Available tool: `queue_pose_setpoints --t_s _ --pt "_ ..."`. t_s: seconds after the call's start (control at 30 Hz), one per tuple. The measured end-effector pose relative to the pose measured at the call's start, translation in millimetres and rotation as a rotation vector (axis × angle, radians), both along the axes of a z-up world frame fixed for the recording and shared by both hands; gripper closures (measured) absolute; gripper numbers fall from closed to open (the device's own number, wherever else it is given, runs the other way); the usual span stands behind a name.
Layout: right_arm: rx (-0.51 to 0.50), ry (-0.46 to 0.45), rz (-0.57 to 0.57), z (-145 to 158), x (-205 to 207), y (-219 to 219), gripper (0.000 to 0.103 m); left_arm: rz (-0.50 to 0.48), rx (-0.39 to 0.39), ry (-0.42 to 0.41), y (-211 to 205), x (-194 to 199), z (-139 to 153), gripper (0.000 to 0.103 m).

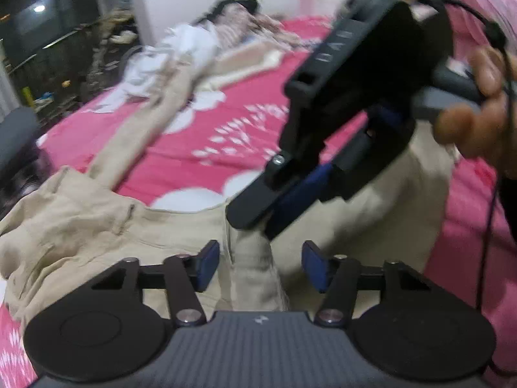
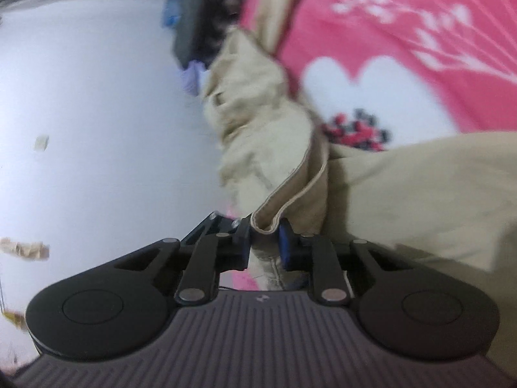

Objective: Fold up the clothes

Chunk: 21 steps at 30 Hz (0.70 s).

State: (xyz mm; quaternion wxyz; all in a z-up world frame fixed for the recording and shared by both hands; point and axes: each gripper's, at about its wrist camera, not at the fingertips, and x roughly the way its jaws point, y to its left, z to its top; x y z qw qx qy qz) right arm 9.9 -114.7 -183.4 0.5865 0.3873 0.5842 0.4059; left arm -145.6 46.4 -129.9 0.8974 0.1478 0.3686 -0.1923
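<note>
Beige trousers (image 1: pixel 77 226) lie across a pink flowered bedspread (image 1: pixel 200 135), one leg stretching away toward the far end. My left gripper (image 1: pixel 260 266) is open, its blue pads on either side of a raised fold of the beige cloth without touching it. My right gripper (image 1: pixel 268 216) comes in from the upper right and is shut on that same fold. In the right wrist view my right gripper (image 2: pixel 265 245) pinches the hemmed edge of the trousers (image 2: pixel 258 129), and the cloth bunches up beyond it.
A heap of other clothes (image 1: pixel 206 42) lies at the far end of the bed. Dark shelves and clutter (image 1: pixel 58 48) stand to the left. A white floor (image 2: pixel 90 113) with scraps of paper shows beside the bed.
</note>
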Motion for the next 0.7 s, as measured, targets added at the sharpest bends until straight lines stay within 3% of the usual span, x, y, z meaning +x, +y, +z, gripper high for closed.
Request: queue_pose_setpoints --t_s 0.03,0.07,0.23,0.3,0.33,0.53,0.7 --pt "0.017 -0.005 0.010 3.6 -0.6 3.8 0.088 0.033 -0.018 -0.008 5.8 0.2 2.4 0.078" --pt "0.032 -0.013 0.021 7.6 -1.1 7.7 0.088 0.067 -0.035 -0.016 11.6 0.4 4.9 0.087" --pt "0.116 -0.088 0.070 34.9 13.1 16.8 0.077 0.245 -0.146 -0.076 60.8 -16.6 27.5 0.091" --pt "0.127 -0.132 0.022 44.1 30.9 18.9 0.058 0.304 -0.190 -0.088 82.1 -29.1 37.4 0.091" --pt "0.125 -0.153 -0.005 47.3 42.0 22.6 0.056 0.329 -0.212 -0.088 92.6 -36.1 42.2 0.092" --pt "-0.005 -0.215 -0.073 34.5 140.0 95.5 0.054 0.443 -0.321 -0.075 137.8 -74.8 58.8 0.092" --pt "-0.112 -0.161 -0.119 -4.4 210.7 162.1 0.054 0.522 -0.359 -0.064 158.0 -95.0 63.3 0.092"
